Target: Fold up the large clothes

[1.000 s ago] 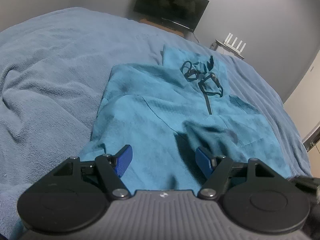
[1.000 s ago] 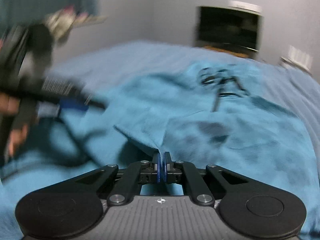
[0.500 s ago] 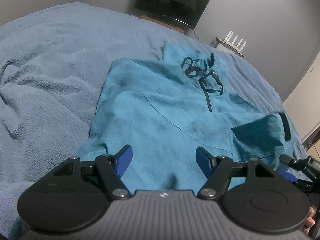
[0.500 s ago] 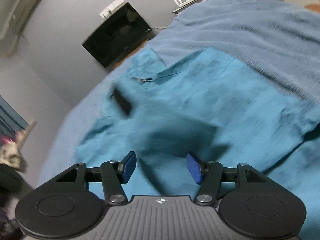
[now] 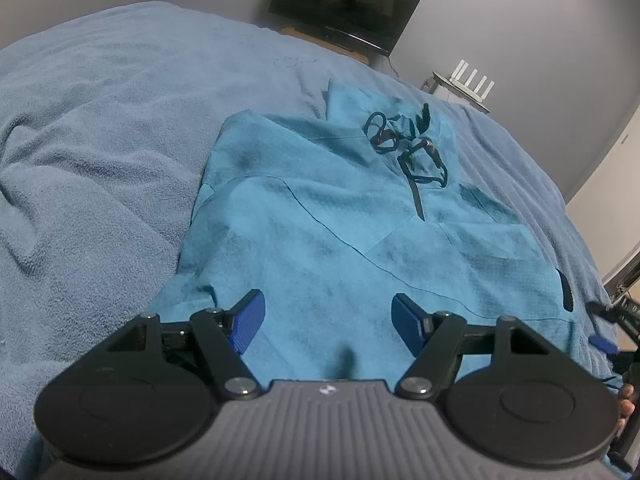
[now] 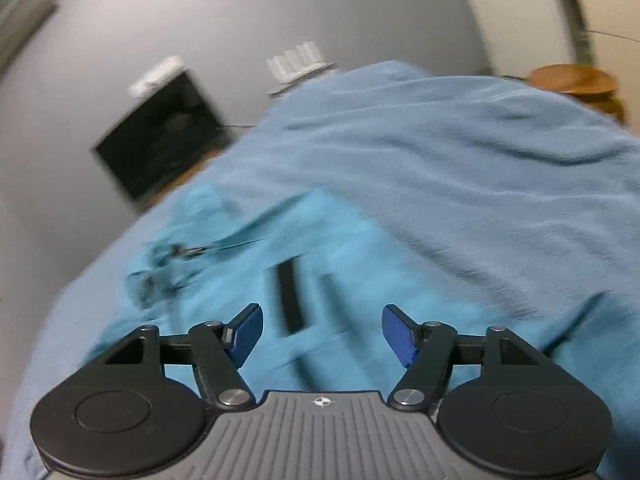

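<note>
Garment (image 5: pixel 360 216): large teal hooded top, spread flat on grey-blue blanket (image 5: pixel 100 140), occupying the centre of the left wrist view; hood end toward 12 o'clock, hem toward 6 o'clock, under the gripper. Folded sleeve panels lie across the body.

Drawcord (image 5: pixel 404 148): black, tangled in loops near the hood, one end trailing toward 6 o'clock.

Black strip (image 6: pixel 289 298): dark band on the garment, lying between the right gripper's fingers in the right wrist view; also visible at 3 o'clock in the left wrist view. Touching neither pad.

Left gripper (image 5: pixel 327 320): released, blue pads wide apart, nothing between them but the cloth below.

Right gripper (image 6: pixel 323 332): released; jaws have just been opening, no cloth pinched between them. View blurred.

Background: dark screen (image 5: pixel 344 2) at 12 o'clock against grey wall; white router (image 5: pixel 472 84) with upright antennas at 1 o'clock; wooden stool (image 6: pixel 576 84) at 2 o'clock in the right wrist view.
</note>
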Available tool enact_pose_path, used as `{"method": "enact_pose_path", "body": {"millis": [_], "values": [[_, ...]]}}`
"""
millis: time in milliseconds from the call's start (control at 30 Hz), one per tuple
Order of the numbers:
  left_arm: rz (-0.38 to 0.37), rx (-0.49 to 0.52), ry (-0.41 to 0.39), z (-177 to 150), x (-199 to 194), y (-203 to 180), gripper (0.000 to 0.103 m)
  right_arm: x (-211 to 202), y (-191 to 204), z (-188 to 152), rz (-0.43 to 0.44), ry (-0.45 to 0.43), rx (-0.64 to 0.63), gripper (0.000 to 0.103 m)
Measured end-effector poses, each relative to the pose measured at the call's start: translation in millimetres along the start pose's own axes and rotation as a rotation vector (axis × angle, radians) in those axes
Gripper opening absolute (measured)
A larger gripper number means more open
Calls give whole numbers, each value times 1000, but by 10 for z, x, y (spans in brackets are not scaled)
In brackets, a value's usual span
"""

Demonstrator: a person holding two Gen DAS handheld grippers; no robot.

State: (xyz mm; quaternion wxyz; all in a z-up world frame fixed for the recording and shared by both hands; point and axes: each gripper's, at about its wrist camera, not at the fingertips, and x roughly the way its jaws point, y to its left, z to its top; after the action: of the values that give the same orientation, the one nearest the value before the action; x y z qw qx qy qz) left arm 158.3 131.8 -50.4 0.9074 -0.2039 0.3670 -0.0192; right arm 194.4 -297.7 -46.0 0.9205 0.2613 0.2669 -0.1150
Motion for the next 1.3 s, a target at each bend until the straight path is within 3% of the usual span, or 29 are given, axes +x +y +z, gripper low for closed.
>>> {"method": "enact_pose_path", "body": {"millis": [100,200,233,300,333,433,567,700,800,900,967,1067,1133,1200,1300], "values": [[-1,-2,2,8,10,7,69,157,-131,-11,-19,130,66,70],[-1,-3,5,11,18,12,69,334,-63,-98,-7,240,28,70],[-1,-4,5,12,21,17,69,386,8,-138,2,275,-14,64],[-4,-6,7,8,25,25,69,415,169,-197,12,294,-101,33],[-4,-6,7,6,26,26,69,395,240,-231,30,296,-137,4],[-16,-4,-5,-13,8,24,69,218,371,-209,78,204,-202,3],[-11,10,-56,-14,-66,-20,69,93,507,-15,13,35,-300,3],[-11,21,-145,4,-195,-64,69,348,401,76,-76,42,-259,3],[39,48,-198,16,-255,-95,78,494,265,62,-114,40,-235,3],[91,28,-83,42,-63,-46,78,582,197,9,-145,64,-245,11],[148,18,11,41,111,-14,78,626,122,-30,-179,86,-218,32],[202,57,67,12,254,-48,78,524,164,-22,-183,-10,-219,48],[248,125,91,-13,337,-147,78,483,239,-58,-135,-43,-268,51],[295,201,113,-58,413,-251,80,560,303,-125,-128,2,-327,55],[321,272,134,-100,479,-347,87,822,252,-219,-209,158,-333,62]]}}
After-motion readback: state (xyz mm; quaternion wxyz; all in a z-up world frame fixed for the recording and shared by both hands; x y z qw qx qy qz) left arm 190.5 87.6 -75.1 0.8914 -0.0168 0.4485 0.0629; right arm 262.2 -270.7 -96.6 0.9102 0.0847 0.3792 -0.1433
